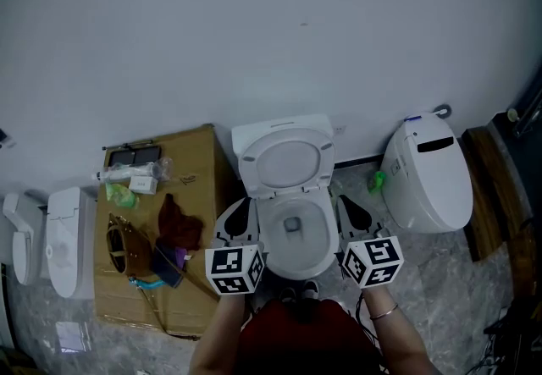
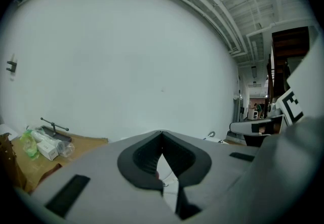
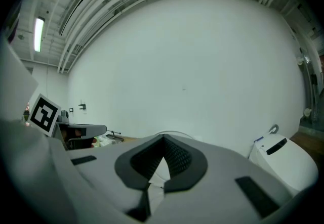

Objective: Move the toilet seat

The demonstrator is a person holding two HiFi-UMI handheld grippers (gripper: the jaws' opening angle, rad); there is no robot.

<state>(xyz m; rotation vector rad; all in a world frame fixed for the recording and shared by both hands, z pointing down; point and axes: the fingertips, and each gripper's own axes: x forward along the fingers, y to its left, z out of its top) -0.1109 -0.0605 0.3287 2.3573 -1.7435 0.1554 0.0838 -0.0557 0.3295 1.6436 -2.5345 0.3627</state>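
A white toilet stands against the wall in the head view. Its seat (image 1: 255, 168) is raised and leans back over the tank, and the bowl (image 1: 292, 259) lies open below it. My left gripper (image 1: 242, 206) is level beside the bowl's left rim, shut and empty. At the bowl's right rim, my right gripper (image 1: 348, 206) is also shut and empty. In the left gripper view the left gripper (image 2: 161, 135) has its dark pads closed together, with a sliver of white toilet behind them. The right gripper (image 3: 163, 140) shows the same in the right gripper view. Neither gripper touches the seat.
A flat cardboard box (image 1: 196, 163) with a bag, cloth and small packets lies left of the toilet. A second closed toilet (image 1: 428, 183) stands to the right, with a wooden block (image 1: 489, 187) beyond it. Another white fixture (image 1: 64, 238) stands at far left. My legs are directly below the bowl.
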